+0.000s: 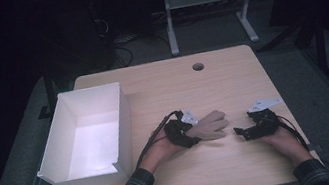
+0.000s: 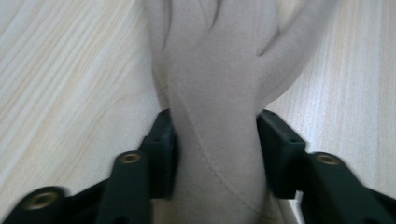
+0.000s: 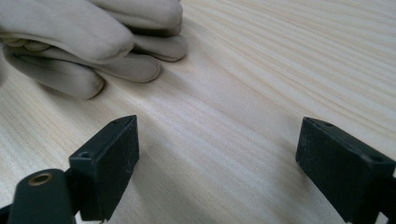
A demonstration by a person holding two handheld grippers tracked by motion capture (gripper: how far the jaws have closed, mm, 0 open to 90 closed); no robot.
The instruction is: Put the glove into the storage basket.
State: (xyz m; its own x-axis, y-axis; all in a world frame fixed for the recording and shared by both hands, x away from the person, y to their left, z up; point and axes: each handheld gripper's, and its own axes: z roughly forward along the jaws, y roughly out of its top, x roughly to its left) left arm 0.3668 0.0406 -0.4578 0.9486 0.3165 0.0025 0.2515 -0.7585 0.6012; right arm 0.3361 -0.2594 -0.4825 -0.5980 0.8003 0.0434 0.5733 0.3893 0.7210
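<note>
A beige glove (image 1: 211,125) lies flat on the wooden table (image 1: 162,93), fingers pointing right. My left gripper (image 1: 184,132) is shut on the glove's cuff; in the left gripper view the cuff (image 2: 217,158) is pinched between both black jaws, and the glove's fingers stretch away above. My right gripper (image 1: 240,132) rests on the table just right of the glove's fingertips, open, nothing between its jaws. In the right gripper view the glove's fingers (image 3: 93,42) lie at the upper left, beyond my right gripper (image 3: 217,154).
A white open box (image 1: 86,136) stands at the table's left side, empty. A round cable hole (image 1: 197,66) sits near the far edge. A metal frame (image 1: 209,9) stands on the floor behind the table.
</note>
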